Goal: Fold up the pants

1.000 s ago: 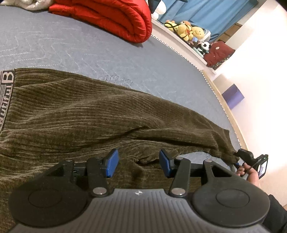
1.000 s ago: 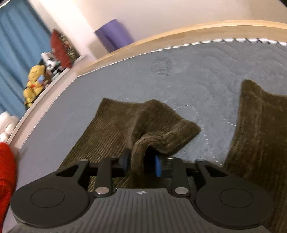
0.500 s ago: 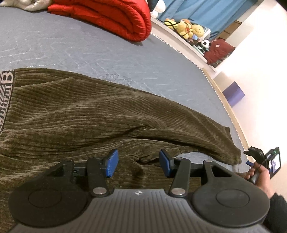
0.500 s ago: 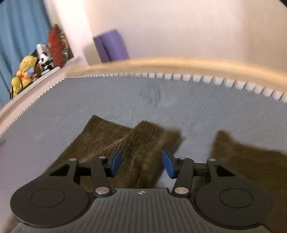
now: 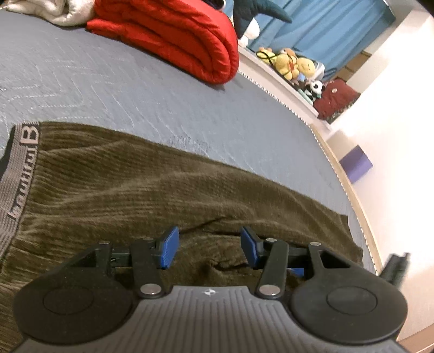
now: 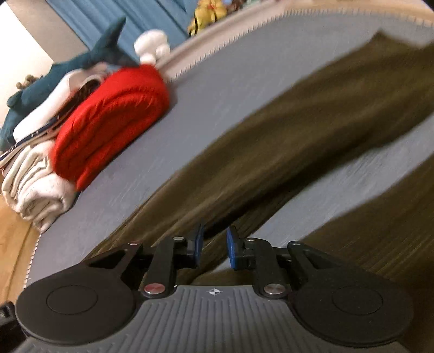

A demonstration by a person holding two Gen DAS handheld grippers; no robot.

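I am working over a bed point(image 5: 114, 81) with a grey-blue quilted cover and a pale wooden frame along its edge. At the bed's far side lies a rolled red blanket point(image 5: 173, 38), with cream folded bedding point(image 6: 35, 173) just beside it. Blue curtains point(image 5: 325, 24) hang behind a white ledge point(image 5: 274, 78) that holds yellow soft toys point(image 5: 293, 62), a small panda and a dark red cushion point(image 5: 336, 97). A teal toy shark point(image 6: 67, 68) rests on the bedding pile. A purple box point(image 5: 355, 163) stands by the cream wall point(image 5: 401, 114), and there is wooden floor point(image 6: 13, 239) beside the bed.
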